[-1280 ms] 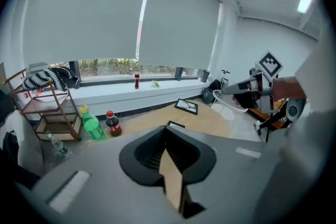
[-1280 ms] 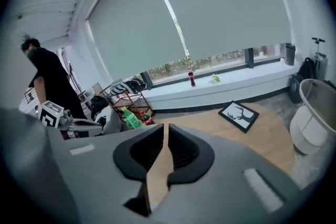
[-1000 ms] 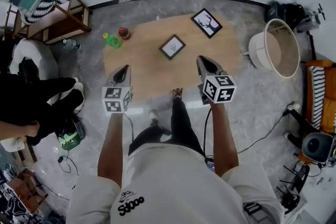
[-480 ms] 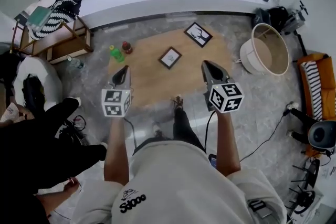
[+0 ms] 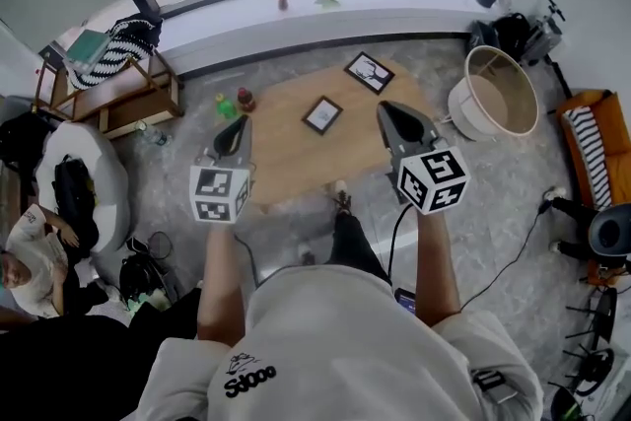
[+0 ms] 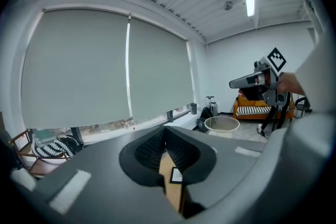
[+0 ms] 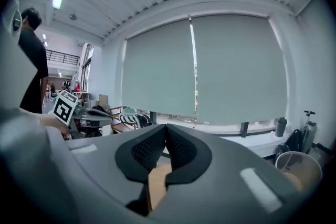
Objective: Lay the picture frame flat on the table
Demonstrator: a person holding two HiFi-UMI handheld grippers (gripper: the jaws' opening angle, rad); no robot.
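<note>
both held out forward, nearly level: left gripper (image 5: 235, 125) and right gripper (image 5: 394, 111), jaws closed on nothing.

The only legible lettering is a dark print low on the back of the person's white shirt (image 5: 296, 340). It reads approximately "Sdooo" beneath a small emblem, and the exact letters cannot be confirmed. The marker cube (image 5: 219, 193) on the left claw (image 5: 235, 126) and the marker cube (image 5: 434, 179) on the right claw (image 5: 390, 111) carry black-and-white square code patterns with no letters or digits, while labels on the bottles (image 5: 224, 105) near the counter (image 5: 286, 153) and the prints in the picture frames (image 5: 322, 114) are too small to read.
</note>
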